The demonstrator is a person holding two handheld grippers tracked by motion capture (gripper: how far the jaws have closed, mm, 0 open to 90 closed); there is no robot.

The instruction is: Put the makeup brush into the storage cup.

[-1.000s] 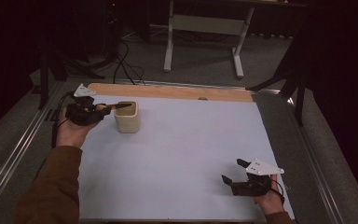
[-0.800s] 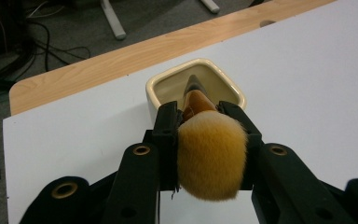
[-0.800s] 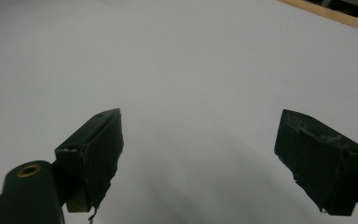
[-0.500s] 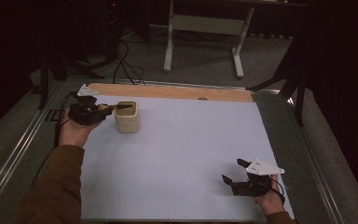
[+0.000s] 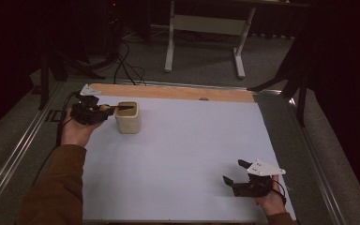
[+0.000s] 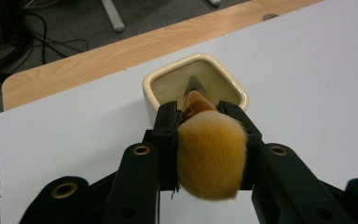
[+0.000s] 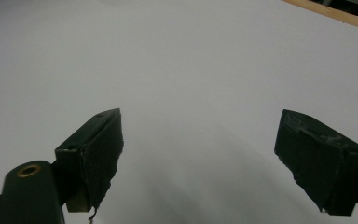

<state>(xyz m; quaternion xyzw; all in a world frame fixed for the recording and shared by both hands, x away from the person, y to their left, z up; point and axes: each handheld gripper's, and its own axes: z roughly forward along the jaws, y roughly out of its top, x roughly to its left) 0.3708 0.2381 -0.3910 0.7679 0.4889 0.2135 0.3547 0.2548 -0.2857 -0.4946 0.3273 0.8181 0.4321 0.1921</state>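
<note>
Bristles squeezed between your left gripper's (image 6: 209, 140) jaws keep the brush (image 6: 210, 161) level, its dark handle tip over the square cream cup (image 6: 196, 84) at upper left of the high view, likely for dropping in. Fluffy, golden-yellow head. Your right gripper (image 7: 198, 158) rests wide open, holding nothing, lower right.

Bare sheet (image 5: 183, 154) beyond cup (image 5: 128, 118), seemingly.

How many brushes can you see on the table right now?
1. The brush is clamped by its fluffy head in the left claw, with its handle pointing into the cream cup at the table's far left. Another could lie hidden inside the cup.
</note>
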